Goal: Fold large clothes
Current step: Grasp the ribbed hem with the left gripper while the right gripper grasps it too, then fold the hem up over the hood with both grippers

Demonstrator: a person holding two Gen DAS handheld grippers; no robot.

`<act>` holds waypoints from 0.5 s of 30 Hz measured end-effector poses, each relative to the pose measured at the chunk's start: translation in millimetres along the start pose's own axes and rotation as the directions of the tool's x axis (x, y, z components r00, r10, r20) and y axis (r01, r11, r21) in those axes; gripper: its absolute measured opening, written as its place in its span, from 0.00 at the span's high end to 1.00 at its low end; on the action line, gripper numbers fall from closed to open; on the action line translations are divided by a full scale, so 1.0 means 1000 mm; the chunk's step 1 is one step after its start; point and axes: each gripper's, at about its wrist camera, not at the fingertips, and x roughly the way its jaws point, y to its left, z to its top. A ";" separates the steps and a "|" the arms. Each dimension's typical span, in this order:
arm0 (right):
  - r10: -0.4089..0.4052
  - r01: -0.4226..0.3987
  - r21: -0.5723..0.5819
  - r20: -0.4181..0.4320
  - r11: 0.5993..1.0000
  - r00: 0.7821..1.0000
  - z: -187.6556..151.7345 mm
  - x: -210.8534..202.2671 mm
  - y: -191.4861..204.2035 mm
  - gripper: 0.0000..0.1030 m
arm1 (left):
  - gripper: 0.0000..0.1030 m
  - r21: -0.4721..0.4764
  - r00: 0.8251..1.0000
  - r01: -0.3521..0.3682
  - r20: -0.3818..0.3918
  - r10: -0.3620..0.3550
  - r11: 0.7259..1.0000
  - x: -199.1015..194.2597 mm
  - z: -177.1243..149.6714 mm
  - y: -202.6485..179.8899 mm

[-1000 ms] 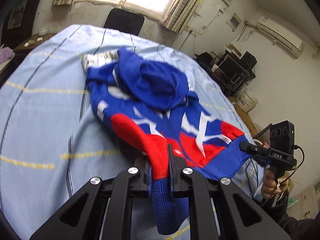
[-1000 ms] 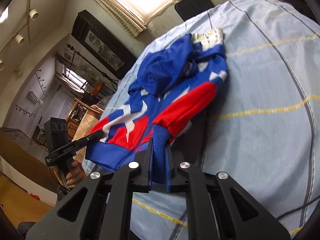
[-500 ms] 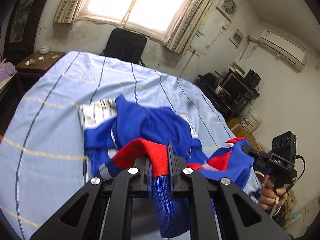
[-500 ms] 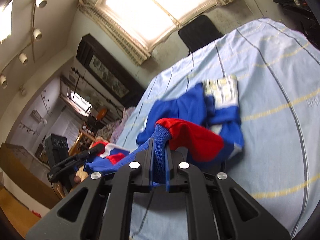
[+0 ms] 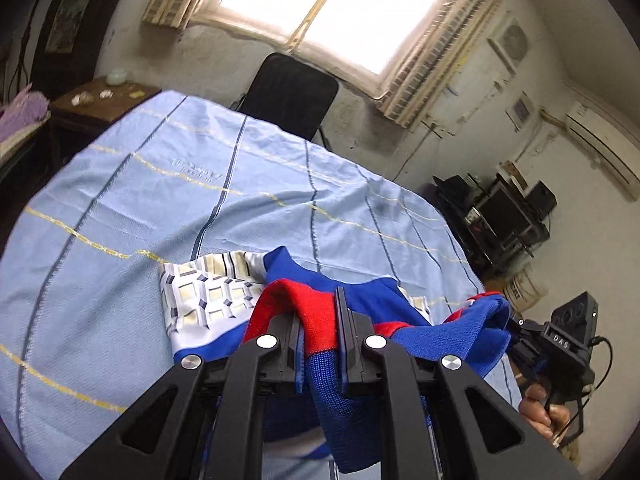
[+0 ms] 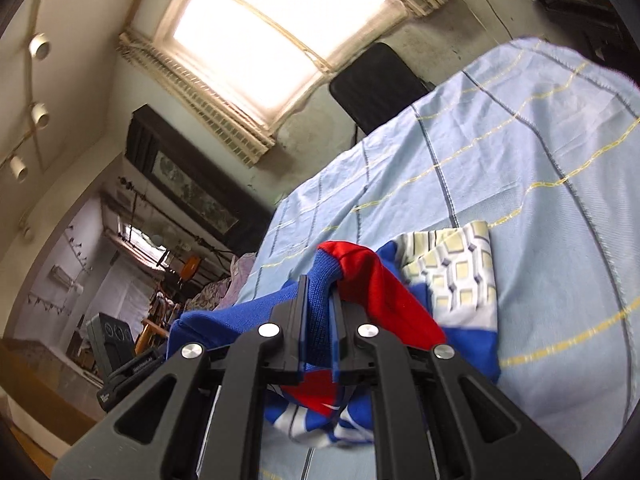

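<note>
Low in the middle of the left wrist view, the left gripper [image 5: 320, 340] has its fingers pinching a red and blue knitted fold of the garment [image 5: 384, 312], whose blue cuff hangs down between them. Behind it the rest of the garment lies bunched on the light blue striped sheet [image 5: 168, 200] covering the bench, with a patterned white cloth [image 5: 204, 296] just to its left. At the right edge of that frame a hand [image 5: 540, 412] holds the right gripper [image 6: 319, 320], clamped on another blue edge of the same garment. From the right wrist view, its fingers are pressed on a blue knit fold with red cloth draped over to the right. A black chair [image 5: 292, 94] stands beyond the bench under the bright window [image 5: 332, 4].
</note>
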 end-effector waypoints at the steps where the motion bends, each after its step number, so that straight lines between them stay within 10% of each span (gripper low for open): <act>1: -0.004 0.004 0.015 -0.005 1.000 1.000 0.004 0.010 -0.006 0.93 | 0.88 -0.020 1.000 -0.004 -0.009 0.003 1.000 0.009 0.003 0.006; 15: -0.098 0.122 0.145 -0.163 0.982 0.982 0.009 0.117 -0.093 0.92 | 0.84 -0.021 0.992 -0.075 -0.103 0.073 0.997 0.093 0.000 0.051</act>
